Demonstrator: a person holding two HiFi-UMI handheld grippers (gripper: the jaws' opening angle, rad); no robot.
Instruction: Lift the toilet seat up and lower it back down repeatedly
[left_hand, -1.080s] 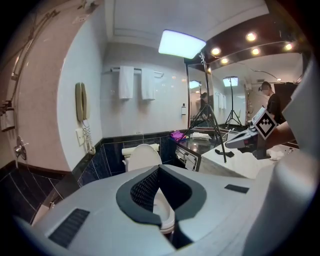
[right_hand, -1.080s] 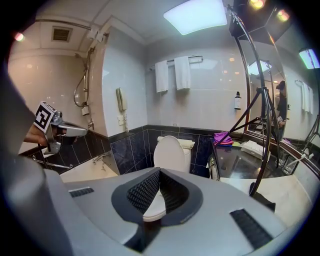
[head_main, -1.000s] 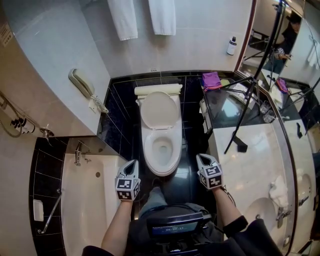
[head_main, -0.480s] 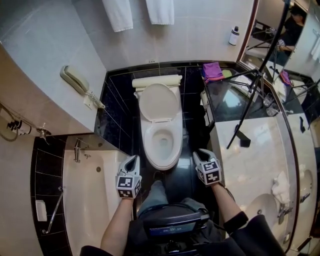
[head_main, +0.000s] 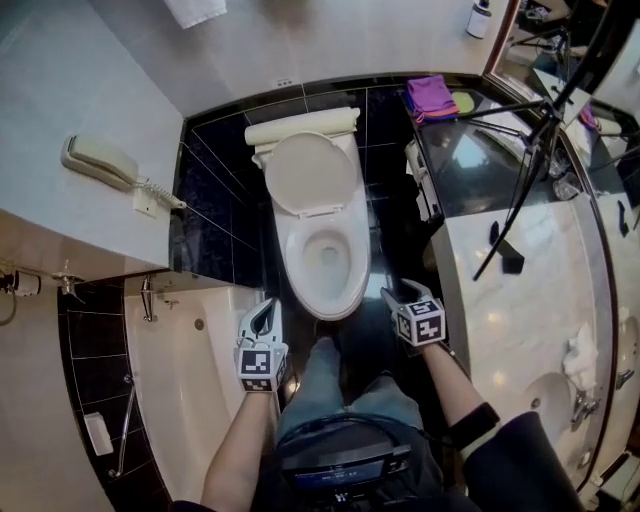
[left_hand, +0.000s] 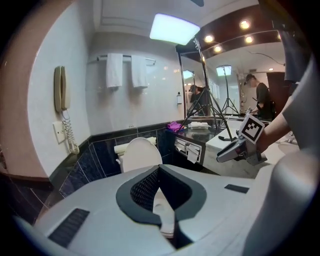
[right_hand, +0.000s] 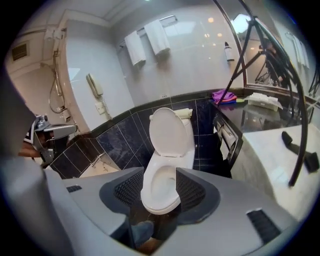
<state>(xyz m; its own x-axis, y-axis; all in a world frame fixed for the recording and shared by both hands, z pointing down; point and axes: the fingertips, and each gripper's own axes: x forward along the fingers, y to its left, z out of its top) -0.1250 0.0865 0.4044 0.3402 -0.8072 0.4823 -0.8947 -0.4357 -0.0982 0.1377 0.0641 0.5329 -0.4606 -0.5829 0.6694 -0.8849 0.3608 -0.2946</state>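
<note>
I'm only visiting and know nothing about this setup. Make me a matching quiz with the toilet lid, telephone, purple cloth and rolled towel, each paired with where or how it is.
1 toilet lid
2 telephone
3 purple cloth
4 rolled white towel

A on the dark counter
B raised upright
C lying behind the toilet lid
D mounted on the wall

Pairs: 1-B, 2-D, 3-A, 4-C
</note>
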